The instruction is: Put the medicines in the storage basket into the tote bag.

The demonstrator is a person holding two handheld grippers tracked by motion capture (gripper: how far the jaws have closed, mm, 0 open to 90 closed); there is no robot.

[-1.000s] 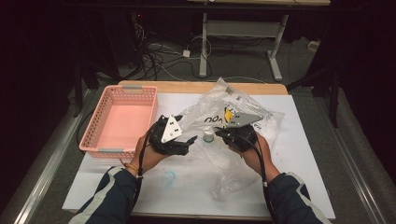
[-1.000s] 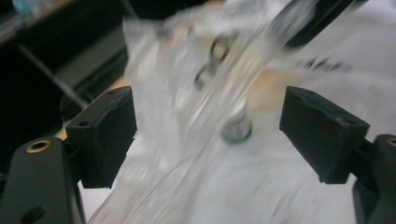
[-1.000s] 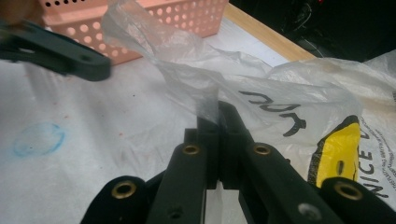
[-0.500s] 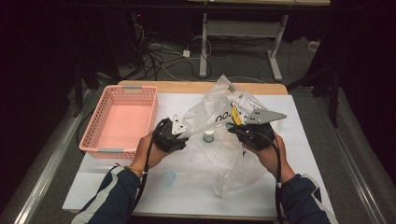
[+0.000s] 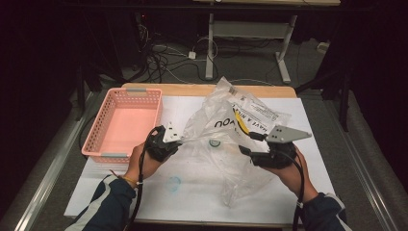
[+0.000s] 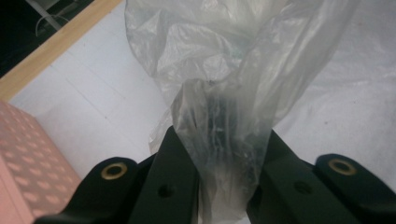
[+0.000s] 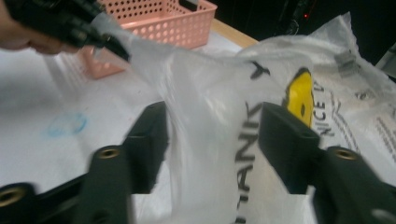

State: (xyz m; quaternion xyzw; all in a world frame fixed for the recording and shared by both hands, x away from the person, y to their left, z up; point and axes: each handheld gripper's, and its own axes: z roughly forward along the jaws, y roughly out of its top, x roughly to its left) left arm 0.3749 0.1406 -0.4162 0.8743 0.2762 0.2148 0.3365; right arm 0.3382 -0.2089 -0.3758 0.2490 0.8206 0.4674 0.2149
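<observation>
A crumpled clear plastic bag [image 5: 226,122] with black print and a yellow mark lies on the white mat. My left gripper [image 5: 179,140] has just closed on the bag's left edge. In the left gripper view, the two jaws of my left gripper [image 6: 223,140] pinch a bunched strip of the bag [image 6: 224,70]. My right gripper [image 5: 248,143] is at the bag's right side and its jaws have just been opening. In the right gripper view, the printed bag [image 7: 219,93] lies loose between the parted jaws of my right gripper [image 7: 215,121], with gaps at both pads. A small round object [image 5: 214,143] shows through the plastic.
A pink perforated basket [image 5: 126,122] stands empty at the left of the mat [image 5: 192,197]. A faint blue ring mark [image 5: 173,183] is on the mat near the front. The wooden table edge [image 5: 192,89] runs behind, with cables and desk legs beyond.
The left jaws went from wide open to shut on the bag's left edge. The right gripper let go of the bag, opened and moved to the right.
</observation>
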